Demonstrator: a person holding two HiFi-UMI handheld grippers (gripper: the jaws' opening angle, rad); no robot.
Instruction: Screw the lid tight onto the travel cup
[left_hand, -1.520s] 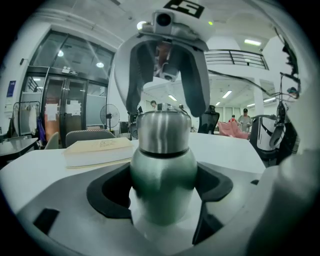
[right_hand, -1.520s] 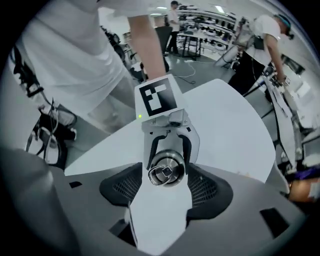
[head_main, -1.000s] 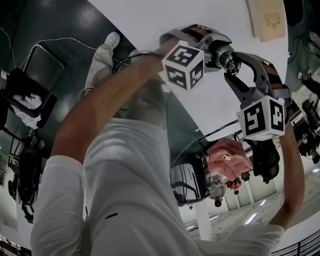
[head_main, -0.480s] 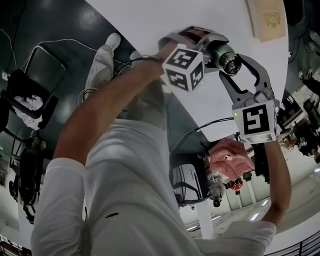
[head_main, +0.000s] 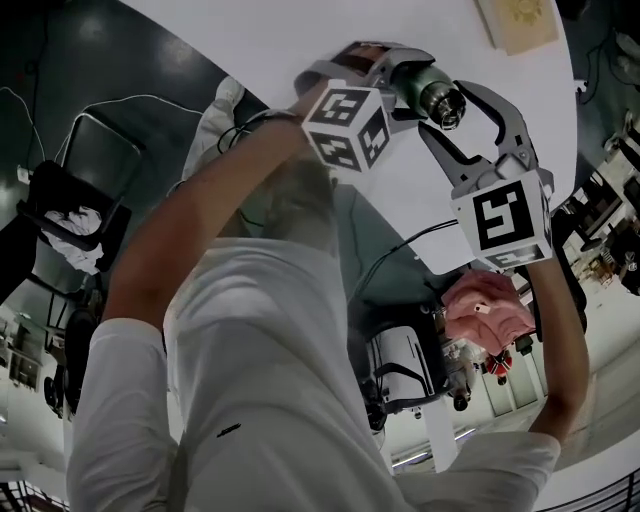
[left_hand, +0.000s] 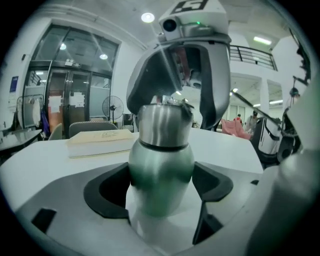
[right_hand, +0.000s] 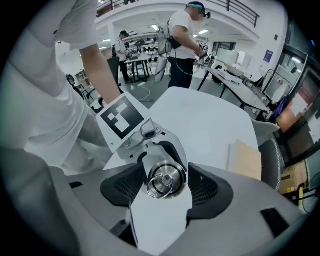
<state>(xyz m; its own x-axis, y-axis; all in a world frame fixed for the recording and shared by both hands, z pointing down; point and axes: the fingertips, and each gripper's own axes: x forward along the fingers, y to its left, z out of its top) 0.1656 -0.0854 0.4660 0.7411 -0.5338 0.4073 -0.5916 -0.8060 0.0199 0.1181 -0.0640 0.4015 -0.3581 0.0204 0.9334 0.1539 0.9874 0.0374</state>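
Observation:
A travel cup with a green-tinted steel body (left_hand: 161, 170) lies between the jaws of my left gripper (left_hand: 161, 192), held over the white table (head_main: 300, 40). Its steel lid (left_hand: 165, 122) sits on the cup's mouth. In the right gripper view I look straight onto the lid (right_hand: 165, 180) and its ring, with the black pads of my right gripper (right_hand: 166, 184) pressed on either side of it. The head view shows both grippers meeting end to end: the left gripper (head_main: 392, 85) on the cup (head_main: 408, 82), the right gripper (head_main: 447, 108) on the lid (head_main: 442, 98).
A tan book (head_main: 517, 20) lies on the table's far side, also seen as the book (right_hand: 245, 160) beside the right jaw. A black chair (head_main: 90, 160) stands on the floor at the left. Pink cloth (head_main: 490, 310) lies below. A person (right_hand: 185, 45) stands beyond the table.
My right gripper has turned around the lid; its marker cube swung up and left. Both grippers and the cup drifted slightly up in the head view.

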